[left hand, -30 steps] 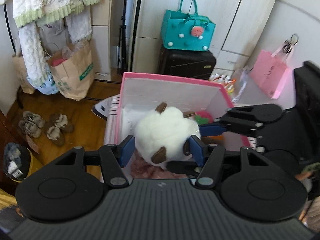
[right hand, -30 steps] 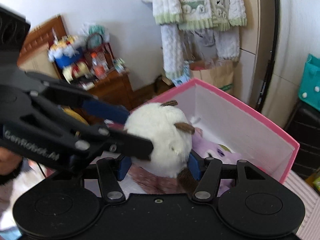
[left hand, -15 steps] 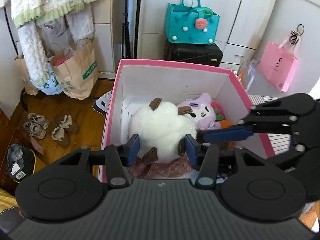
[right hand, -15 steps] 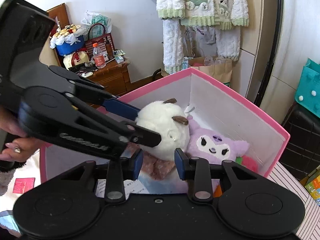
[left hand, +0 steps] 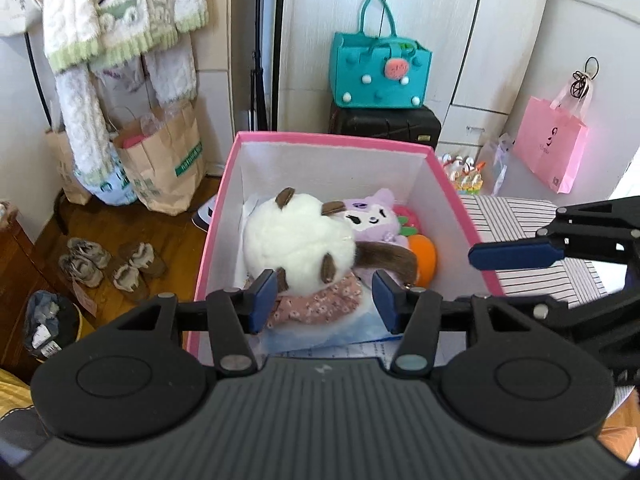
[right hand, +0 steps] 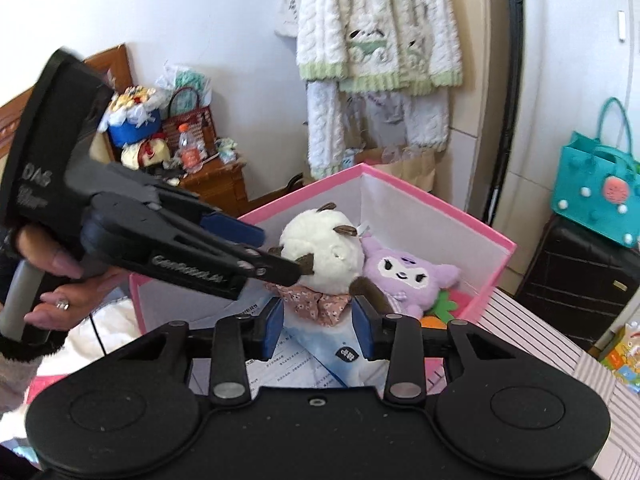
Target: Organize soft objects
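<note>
A: White plush (left hand: 298, 242) is down in the pink box (left hand: 216, 236), lying against the purple plush (left hand: 374, 216), with the orange toy (left hand: 426, 256) tucked at the far side

B: And the left gripper (left hand: 324, 296)? Its jaws have just been opening a touch, they stand partly apart and the pads sit at the plush's near edge without squeezing it

A: So nothing is held there. The right gripper (right hand: 320, 326) reads the same: jaws just widened a little, part open, only the floral cloth (right hand: 316, 304) and the papers (right hand: 304, 364) showing between them, nothing pinched

B: The release looks done, I'd say. To finish it well, draw both tools straight back and up, clear of the brown tail (left hand: 384, 258), so no pad snags the fur

A: And mind the box rim, a knock there could tip the stack
</note>
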`<state>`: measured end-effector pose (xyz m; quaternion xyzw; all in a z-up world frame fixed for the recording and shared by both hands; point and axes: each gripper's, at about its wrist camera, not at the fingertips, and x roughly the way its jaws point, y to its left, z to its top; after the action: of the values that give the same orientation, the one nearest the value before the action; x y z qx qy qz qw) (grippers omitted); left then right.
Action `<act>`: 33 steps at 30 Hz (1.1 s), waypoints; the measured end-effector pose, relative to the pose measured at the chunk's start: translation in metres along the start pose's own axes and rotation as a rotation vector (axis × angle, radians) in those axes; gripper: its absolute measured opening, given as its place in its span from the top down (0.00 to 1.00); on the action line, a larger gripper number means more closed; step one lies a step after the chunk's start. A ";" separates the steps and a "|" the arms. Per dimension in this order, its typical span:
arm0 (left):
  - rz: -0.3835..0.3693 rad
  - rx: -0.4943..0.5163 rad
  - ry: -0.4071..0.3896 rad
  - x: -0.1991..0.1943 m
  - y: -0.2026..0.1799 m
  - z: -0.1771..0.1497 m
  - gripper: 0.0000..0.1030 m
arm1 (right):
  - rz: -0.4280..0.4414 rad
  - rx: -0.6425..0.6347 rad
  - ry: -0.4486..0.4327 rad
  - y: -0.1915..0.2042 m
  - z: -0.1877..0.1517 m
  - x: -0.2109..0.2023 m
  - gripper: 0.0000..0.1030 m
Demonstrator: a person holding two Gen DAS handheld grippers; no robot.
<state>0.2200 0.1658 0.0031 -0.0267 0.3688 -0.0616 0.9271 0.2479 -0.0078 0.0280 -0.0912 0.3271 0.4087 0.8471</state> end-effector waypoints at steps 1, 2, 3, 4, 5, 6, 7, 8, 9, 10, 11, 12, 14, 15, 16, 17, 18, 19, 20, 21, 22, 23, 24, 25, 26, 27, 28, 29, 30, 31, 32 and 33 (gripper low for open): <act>0.007 0.009 -0.012 -0.007 -0.004 -0.003 0.49 | -0.009 0.010 -0.009 0.000 -0.003 -0.006 0.58; 0.009 0.014 -0.022 -0.012 -0.007 -0.004 0.47 | -0.018 0.015 -0.016 0.000 -0.005 -0.010 0.57; 0.008 0.018 -0.028 -0.017 -0.010 -0.005 0.47 | -0.027 0.018 -0.023 0.001 -0.008 -0.015 0.57; 0.007 0.019 -0.034 -0.023 -0.012 -0.007 0.46 | -0.032 0.022 -0.028 0.002 -0.010 -0.020 0.56; 0.006 0.017 -0.040 -0.029 -0.015 -0.009 0.46 | -0.038 0.028 -0.031 0.003 -0.011 -0.024 0.56; 0.003 0.017 -0.046 -0.034 -0.017 -0.010 0.46 | -0.047 0.033 -0.035 0.003 -0.013 -0.029 0.56; -0.001 0.020 -0.051 -0.039 -0.020 -0.011 0.46 | -0.055 0.035 -0.039 0.005 -0.016 -0.034 0.55; -0.004 0.027 -0.051 -0.042 -0.023 -0.011 0.45 | -0.062 0.035 -0.043 0.006 -0.017 -0.038 0.55; -0.002 0.036 -0.052 -0.046 -0.026 -0.011 0.44 | -0.068 0.036 -0.048 0.007 -0.018 -0.042 0.55; 0.005 0.047 -0.056 -0.050 -0.030 -0.011 0.43 | -0.072 0.038 -0.051 0.009 -0.018 -0.047 0.55; 0.009 0.060 -0.060 -0.054 -0.033 -0.010 0.42 | -0.077 0.039 -0.054 0.010 -0.018 -0.051 0.54; 0.008 0.071 -0.062 -0.059 -0.036 -0.011 0.41 | -0.086 0.034 -0.060 0.012 -0.018 -0.057 0.53; -0.001 0.077 -0.064 -0.067 -0.040 -0.010 0.38 | -0.105 0.027 -0.072 0.015 -0.019 -0.066 0.50; -0.005 0.078 -0.065 -0.071 -0.042 -0.010 0.36 | -0.112 0.029 -0.078 0.017 -0.019 -0.071 0.48; -0.007 0.081 -0.068 -0.075 -0.044 -0.011 0.35 | -0.118 0.036 -0.083 0.018 -0.019 -0.076 0.45; -0.006 0.084 -0.071 -0.079 -0.046 -0.011 0.33 | -0.124 0.042 -0.089 0.018 -0.020 -0.081 0.43; -0.006 0.086 -0.070 -0.082 -0.048 -0.012 0.31 | -0.131 0.048 -0.097 0.019 -0.022 -0.086 0.38; -0.010 0.087 -0.067 -0.086 -0.049 -0.014 0.30 | -0.141 0.055 -0.104 0.020 -0.023 -0.092 0.36; -0.017 0.089 -0.061 -0.089 -0.050 -0.014 0.27 | -0.152 0.060 -0.108 0.020 -0.026 -0.098 0.35; -0.023 0.090 -0.055 -0.092 -0.051 -0.014 0.24 | -0.164 0.064 -0.109 0.021 -0.027 -0.102 0.32; -0.029 0.092 -0.048 -0.096 -0.052 -0.015 0.23 | -0.174 0.065 -0.109 0.023 -0.029 -0.107 0.29; -0.031 0.096 -0.046 -0.099 -0.054 -0.016 0.20 | -0.180 0.069 -0.112 0.024 -0.031 -0.112 0.28; -0.030 0.101 -0.047 -0.102 -0.057 -0.017 0.17 | -0.182 0.074 -0.115 0.025 -0.033 -0.117 0.26; -0.029 0.106 -0.051 -0.105 -0.059 -0.019 0.16 | -0.184 0.081 -0.118 0.026 -0.035 -0.123 0.24; -0.030 0.107 -0.057 -0.108 -0.060 -0.020 0.13 | -0.189 0.090 -0.123 0.026 -0.037 -0.128 0.22; -0.033 0.106 -0.064 -0.110 -0.061 -0.022 0.09 | -0.196 0.099 -0.129 0.027 -0.039 -0.133 0.20; -0.036 0.102 -0.070 -0.112 -0.061 -0.024 0.08 | -0.202 0.104 -0.134 0.027 -0.041 -0.137 0.18; -0.036 0.096 -0.078 -0.114 -0.062 -0.027 0.06 | -0.214 0.109 -0.139 0.028 -0.043 -0.141 0.16; -0.037 0.093 -0.082 -0.115 -0.063 -0.029 0.03 | -0.230 0.117 -0.143 0.029 -0.046 -0.145 0.12; -0.037 0.092 -0.085 -0.117 -0.065 -0.032 0.01 | -0.242 0.121 -0.148 0.031 -0.050 -0.149 0.08; -0.035 0.089 -0.084 -0.118 -0.066 -0.035 0.00 | -0.255 0.125 -0.150 0.032 -0.053 -0.151 0.06; -0.029 0.087 -0.080 -0.118 -0.068 -0.037 0.00 | -0.272 0.133 -0.149 0.033 -0.056 -0.154 0.03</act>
<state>0.1033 0.1145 0.0632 0.0058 0.3279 -0.0901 0.9404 0.1269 -0.1070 0.0856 -0.0478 0.2742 0.2736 0.9207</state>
